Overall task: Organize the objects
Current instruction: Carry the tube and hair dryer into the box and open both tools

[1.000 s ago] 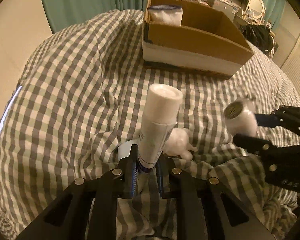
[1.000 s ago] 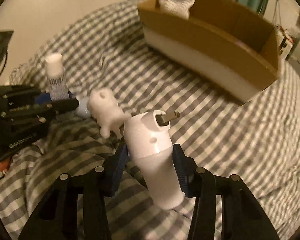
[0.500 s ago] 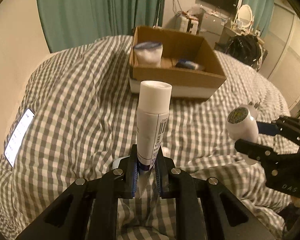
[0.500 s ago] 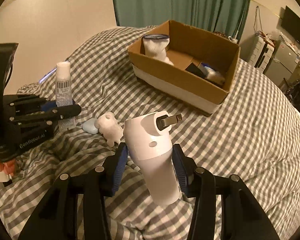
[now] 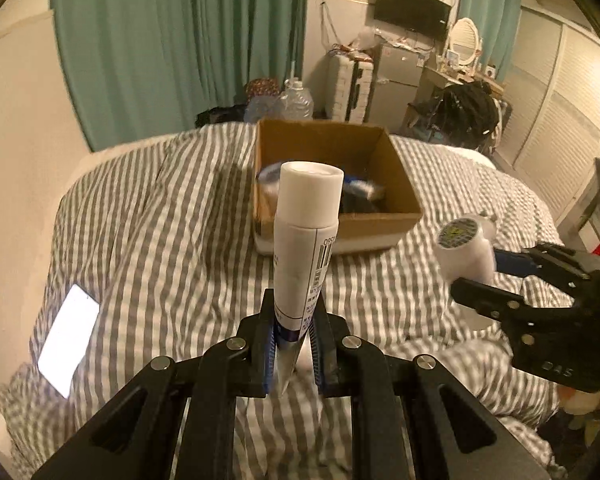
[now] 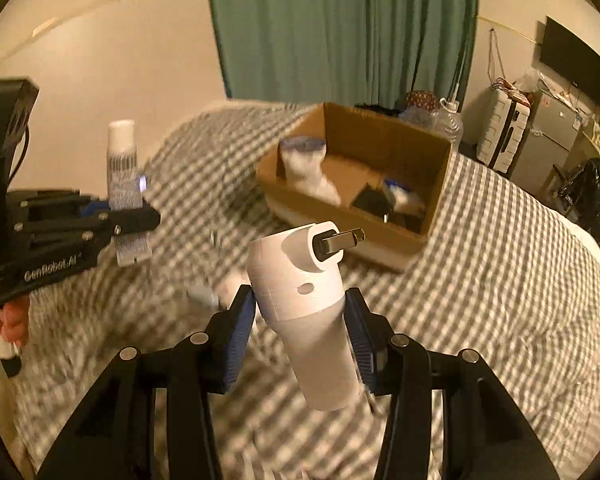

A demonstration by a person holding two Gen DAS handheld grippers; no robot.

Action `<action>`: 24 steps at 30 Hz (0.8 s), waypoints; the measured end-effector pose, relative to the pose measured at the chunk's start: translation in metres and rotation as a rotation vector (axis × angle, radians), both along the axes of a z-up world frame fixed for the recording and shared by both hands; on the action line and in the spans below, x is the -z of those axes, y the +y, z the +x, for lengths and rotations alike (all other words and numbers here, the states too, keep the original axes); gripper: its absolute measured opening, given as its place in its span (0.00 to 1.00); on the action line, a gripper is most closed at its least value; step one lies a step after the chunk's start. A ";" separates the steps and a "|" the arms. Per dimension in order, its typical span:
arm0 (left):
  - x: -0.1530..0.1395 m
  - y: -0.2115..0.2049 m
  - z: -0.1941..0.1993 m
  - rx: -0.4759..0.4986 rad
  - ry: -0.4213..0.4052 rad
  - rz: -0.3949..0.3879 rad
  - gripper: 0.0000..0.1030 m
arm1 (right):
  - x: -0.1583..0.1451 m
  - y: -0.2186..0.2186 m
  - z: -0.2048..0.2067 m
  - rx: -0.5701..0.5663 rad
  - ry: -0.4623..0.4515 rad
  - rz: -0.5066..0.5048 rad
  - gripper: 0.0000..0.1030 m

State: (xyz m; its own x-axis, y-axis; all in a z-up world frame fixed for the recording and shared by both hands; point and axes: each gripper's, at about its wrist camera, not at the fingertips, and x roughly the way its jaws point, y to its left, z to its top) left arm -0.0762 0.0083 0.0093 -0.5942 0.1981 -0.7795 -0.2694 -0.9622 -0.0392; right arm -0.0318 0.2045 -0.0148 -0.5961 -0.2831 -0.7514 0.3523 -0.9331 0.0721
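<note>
My left gripper [image 5: 294,344] is shut on a white tube [image 5: 304,244] with a barcode, held upright, cap up, above the checked bed. It also shows in the right wrist view [image 6: 122,176]. My right gripper [image 6: 300,340] is shut on a white charger plug [image 6: 300,292] with a metal prong; it shows in the left wrist view [image 5: 462,252] at the right. An open cardboard box [image 5: 332,208] sits on the bed ahead, with a white sock-like item [image 6: 304,168] and dark items inside.
A lit phone [image 5: 68,344] lies on the bed at the left. A small white figure [image 6: 232,284] lies blurred on the bed below the plug. Green curtains, a suitcase, fridge and water bottles stand beyond the bed.
Both grippers have risen and pulled back from the bed with their objects still held; the box now looks farther and lower, and more of the room shows.
</note>
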 end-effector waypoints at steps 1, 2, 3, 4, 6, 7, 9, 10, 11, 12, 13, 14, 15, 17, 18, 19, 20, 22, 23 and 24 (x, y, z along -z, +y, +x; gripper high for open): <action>-0.005 0.003 -0.010 0.011 0.003 -0.003 0.14 | -0.001 0.002 -0.006 0.010 0.002 -0.016 0.44; -0.009 0.006 -0.018 0.020 0.007 -0.007 0.14 | -0.003 0.006 -0.015 0.027 0.000 -0.032 0.44; -0.012 0.008 -0.025 0.028 0.012 -0.010 0.14 | -0.005 0.008 -0.022 0.038 -0.004 -0.040 0.44; -0.016 0.013 -0.036 0.041 0.017 -0.011 0.14 | -0.007 0.011 -0.028 0.047 -0.010 -0.047 0.44; -0.019 0.020 -0.052 0.056 0.022 -0.005 0.14 | -0.013 0.018 -0.043 0.066 -0.007 -0.047 0.44; -0.020 0.023 -0.060 0.065 0.022 -0.001 0.14 | -0.018 0.021 -0.050 0.075 0.001 -0.043 0.44; -0.021 0.033 -0.077 0.084 0.026 0.000 0.14 | -0.027 0.029 -0.065 0.098 0.022 -0.048 0.44; -0.021 0.038 -0.084 0.095 0.025 -0.001 0.14 | -0.031 0.033 -0.072 0.112 0.030 -0.057 0.44; -0.019 0.043 -0.094 0.106 0.023 -0.003 0.14 | -0.035 0.037 -0.081 0.128 0.033 -0.070 0.44; -0.017 0.047 -0.100 0.113 0.021 -0.006 0.14 | -0.036 0.040 -0.088 0.141 0.031 -0.081 0.44; -0.015 0.051 -0.108 0.121 0.014 -0.007 0.14 | -0.037 0.043 -0.095 0.152 0.028 -0.090 0.44; -0.011 0.055 -0.118 0.131 0.005 -0.005 0.14 | -0.036 0.045 -0.105 0.165 0.021 -0.098 0.44; -0.008 0.058 -0.125 0.135 -0.004 -0.002 0.14 | -0.035 0.046 -0.113 0.174 0.015 -0.099 0.44; 0.000 0.065 -0.142 0.146 -0.025 0.002 0.14 | -0.031 0.048 -0.130 0.192 0.005 -0.103 0.44; 0.002 0.068 -0.149 0.154 -0.031 0.002 0.14 | -0.028 0.048 -0.137 0.197 0.000 -0.109 0.44; 0.005 0.071 -0.156 0.159 -0.037 0.000 0.14 | -0.025 0.048 -0.145 0.203 -0.007 -0.116 0.44; 0.009 0.074 -0.165 0.162 -0.046 -0.003 0.14 | -0.022 0.048 -0.154 0.210 -0.015 -0.124 0.44; 0.013 0.077 -0.178 0.161 -0.059 0.001 0.14 | -0.014 0.050 -0.169 0.222 -0.030 -0.138 0.44; 0.017 0.076 -0.186 0.159 -0.073 0.012 0.14 | -0.010 0.050 -0.177 0.231 -0.041 -0.141 0.44; 0.020 0.077 -0.193 0.154 -0.084 0.020 0.14 | -0.006 0.051 -0.185 0.240 -0.051 -0.143 0.44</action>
